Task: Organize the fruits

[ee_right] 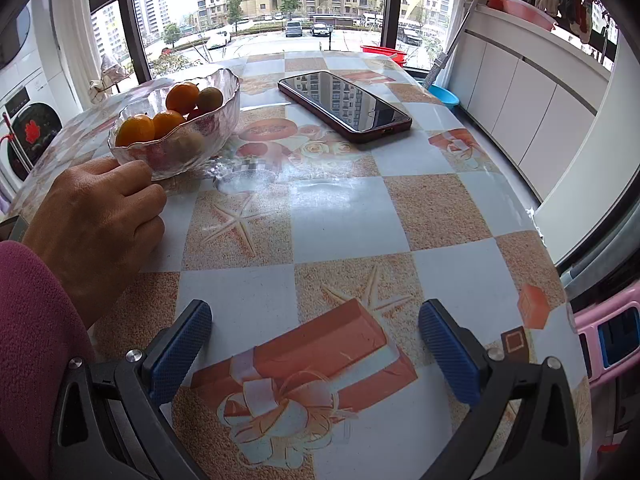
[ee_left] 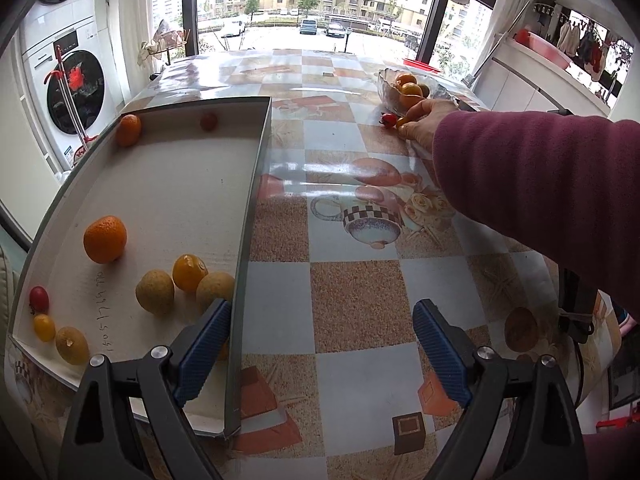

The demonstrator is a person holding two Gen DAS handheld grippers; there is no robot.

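Fruit fills glass bowl (ee_right: 176,136) and tray (ee_left: 160,200); both hand-held grippers (ee_left: 320,344) (ee_right: 316,344) gape, unladen.

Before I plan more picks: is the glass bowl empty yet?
Not empty. The glass bowl holds several fruits, among them orange ones at its rim, with more showing through the glass wall.
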